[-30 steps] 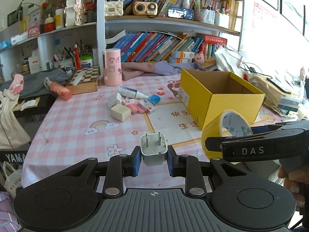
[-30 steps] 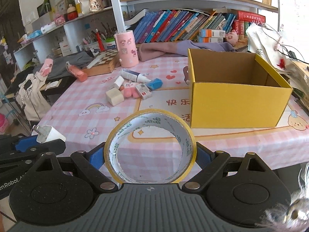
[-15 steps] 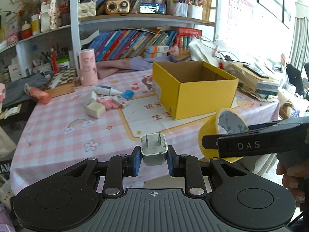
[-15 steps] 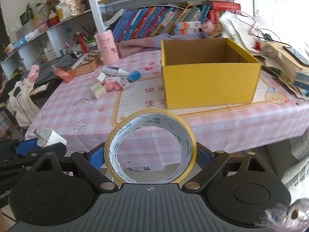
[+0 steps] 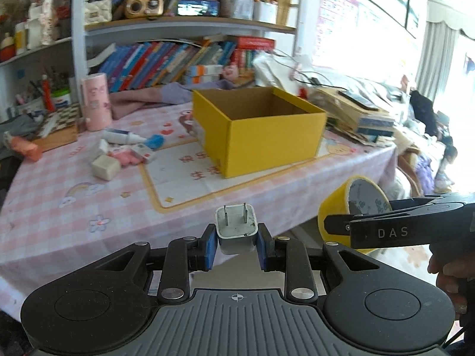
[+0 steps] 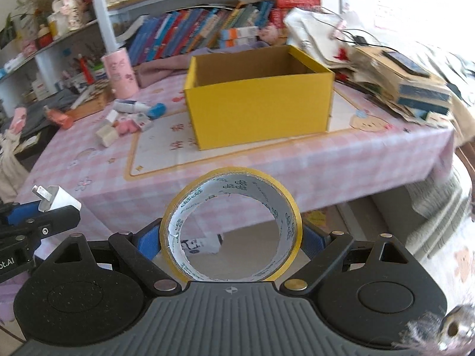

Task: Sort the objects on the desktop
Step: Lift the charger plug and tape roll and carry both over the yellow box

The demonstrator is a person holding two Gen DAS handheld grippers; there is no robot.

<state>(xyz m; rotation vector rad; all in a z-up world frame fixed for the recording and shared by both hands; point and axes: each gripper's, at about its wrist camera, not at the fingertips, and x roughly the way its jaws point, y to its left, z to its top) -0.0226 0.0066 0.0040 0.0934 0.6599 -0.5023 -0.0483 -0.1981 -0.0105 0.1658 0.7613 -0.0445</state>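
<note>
My left gripper [image 5: 236,246] is shut on a white two-prong charger plug [image 5: 236,231], prongs up, held in front of the table's near edge. My right gripper [image 6: 231,238] is shut on a roll of yellow tape [image 6: 231,227], also off the table's front edge. The tape also shows in the left wrist view [image 5: 354,207], to the right of the plug, and the plug shows in the right wrist view [image 6: 56,200]. An open yellow cardboard box [image 5: 261,132] stands on the pink checked tablecloth [image 5: 59,184]; it also shows in the right wrist view [image 6: 258,101].
A cluster of small items lies left of the box: a white block [image 5: 105,167], pink erasers [image 5: 126,157], a white and blue tube [image 5: 130,139]. A pink cylinder [image 5: 95,101] stands behind them. Stacked books and papers [image 5: 356,112] sit right of the box. Bookshelves line the back.
Both grippers have drawn back from the table and swung right, still holding the plug and the tape. The box and table now look farther away.
</note>
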